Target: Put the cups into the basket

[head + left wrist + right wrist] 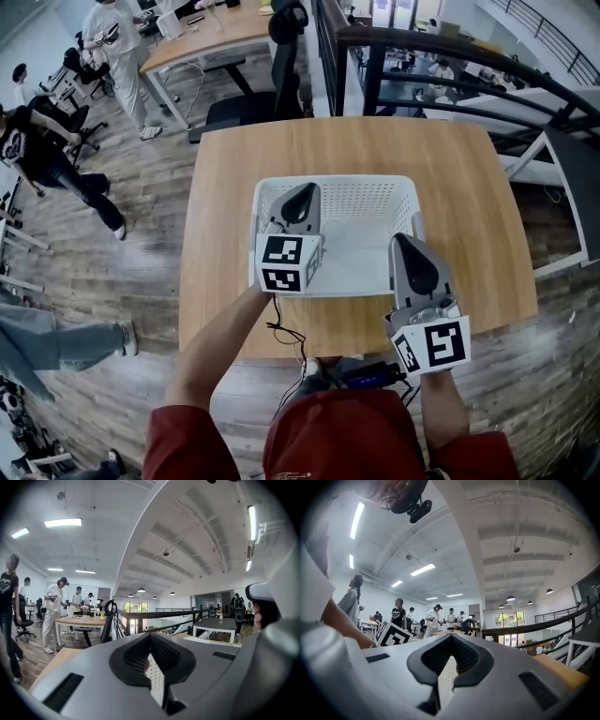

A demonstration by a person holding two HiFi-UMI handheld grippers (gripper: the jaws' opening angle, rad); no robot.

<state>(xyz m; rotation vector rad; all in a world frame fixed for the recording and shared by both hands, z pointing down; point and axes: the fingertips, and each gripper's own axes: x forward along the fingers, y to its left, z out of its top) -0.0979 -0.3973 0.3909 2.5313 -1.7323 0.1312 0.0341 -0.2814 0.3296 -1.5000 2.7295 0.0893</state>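
Your left gripper (308, 190) and right gripper (399, 238) are both closed and empty, the left over the basket's (337, 178) near-left corner; no cup shows.

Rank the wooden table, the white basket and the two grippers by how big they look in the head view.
1. Wooden table.
2. White basket.
3. Right gripper and left gripper: about alike. The right looks slightly bigger, perhaps only because it is nearer the camera, so they stay unranked.
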